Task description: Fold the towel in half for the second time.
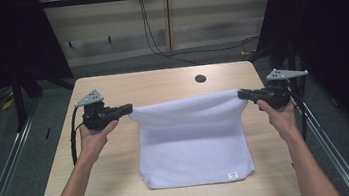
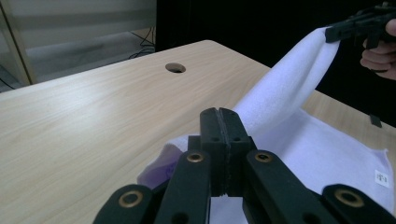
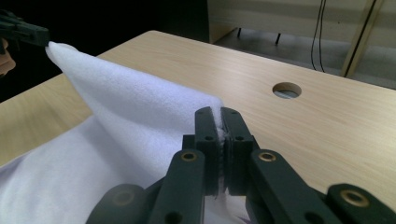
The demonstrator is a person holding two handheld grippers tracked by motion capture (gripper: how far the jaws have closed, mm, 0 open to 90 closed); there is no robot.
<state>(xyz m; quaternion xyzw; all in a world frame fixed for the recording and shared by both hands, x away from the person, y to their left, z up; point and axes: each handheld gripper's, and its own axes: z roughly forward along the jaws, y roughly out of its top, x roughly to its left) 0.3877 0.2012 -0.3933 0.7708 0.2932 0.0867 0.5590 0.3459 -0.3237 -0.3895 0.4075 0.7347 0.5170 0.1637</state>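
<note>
While both far corners are hanging lifted, the left claw [image 1: 126, 108] and right claw [image 1: 241, 93] are each pinching the white terry towel [image 1: 193, 146]; its near half is lying on the pale wooden bench [image 1: 118, 185], the fold not yet made.

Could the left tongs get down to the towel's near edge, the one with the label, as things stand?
Probably not yet: the left tongs are shut on the towel's far corner. The table beside that near edge is bare, so after letting go the way looks free.
</note>
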